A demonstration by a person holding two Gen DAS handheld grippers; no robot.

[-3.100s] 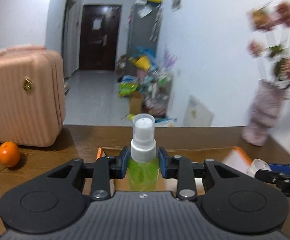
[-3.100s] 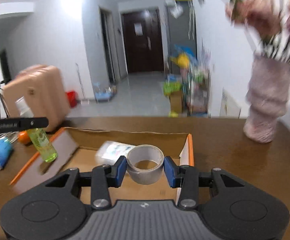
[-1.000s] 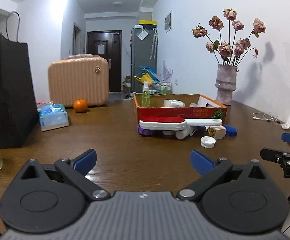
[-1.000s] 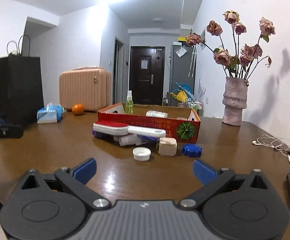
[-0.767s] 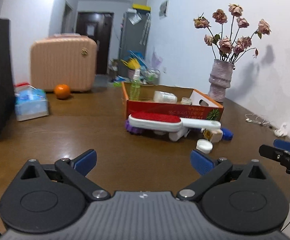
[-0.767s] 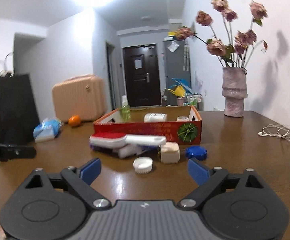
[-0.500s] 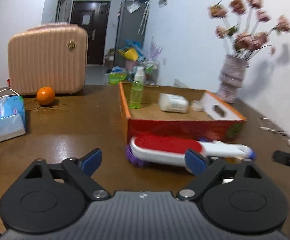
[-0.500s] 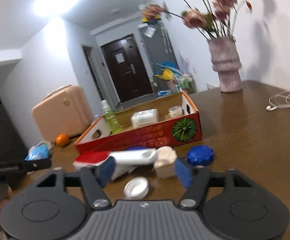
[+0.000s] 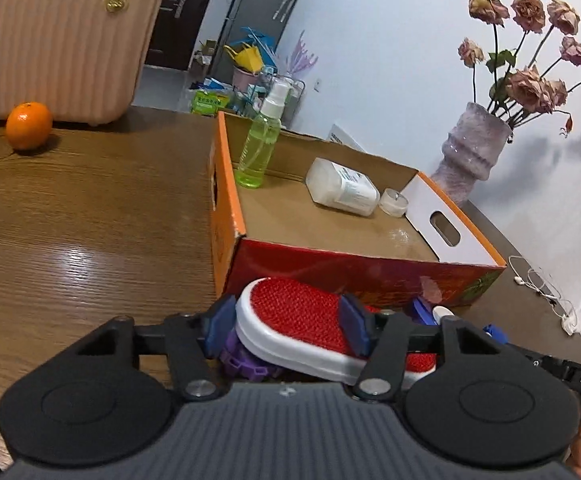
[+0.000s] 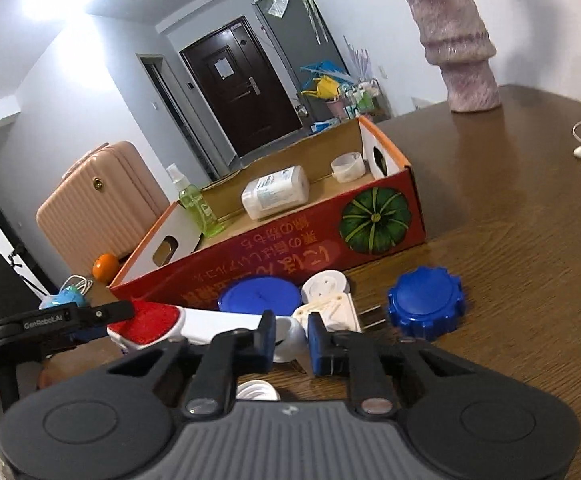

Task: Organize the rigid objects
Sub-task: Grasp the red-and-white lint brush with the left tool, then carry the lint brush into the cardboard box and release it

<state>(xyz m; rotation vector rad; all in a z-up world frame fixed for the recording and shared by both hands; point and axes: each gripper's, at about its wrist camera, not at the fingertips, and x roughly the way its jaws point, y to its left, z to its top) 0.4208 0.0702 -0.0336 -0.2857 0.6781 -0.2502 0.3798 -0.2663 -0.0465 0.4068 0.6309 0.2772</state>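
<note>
A red and white lint brush (image 9: 298,322) lies in front of the red cardboard box (image 9: 354,276). My left gripper (image 9: 286,326) is shut on its red head; the head also shows in the right wrist view (image 10: 146,326). My right gripper (image 10: 290,338) is shut on the brush's white handle end (image 10: 286,338). The box (image 10: 290,248) holds a green spray bottle (image 9: 260,140), a white bottle (image 9: 342,192) lying down and a tape roll (image 9: 394,202).
Beside the brush lie a blue gear-shaped lid (image 10: 426,306), a round blue lid (image 10: 258,296), a white plug adapter (image 10: 328,304), a white cap (image 10: 256,392) and a purple piece (image 9: 246,362). An orange (image 9: 28,126), pink suitcase (image 9: 58,36), vase (image 9: 470,152) and earphones (image 9: 542,286) stand around.
Both grippers have moved forward and down to the brush and closed on it, the left on the red head, the right on the handle end.
</note>
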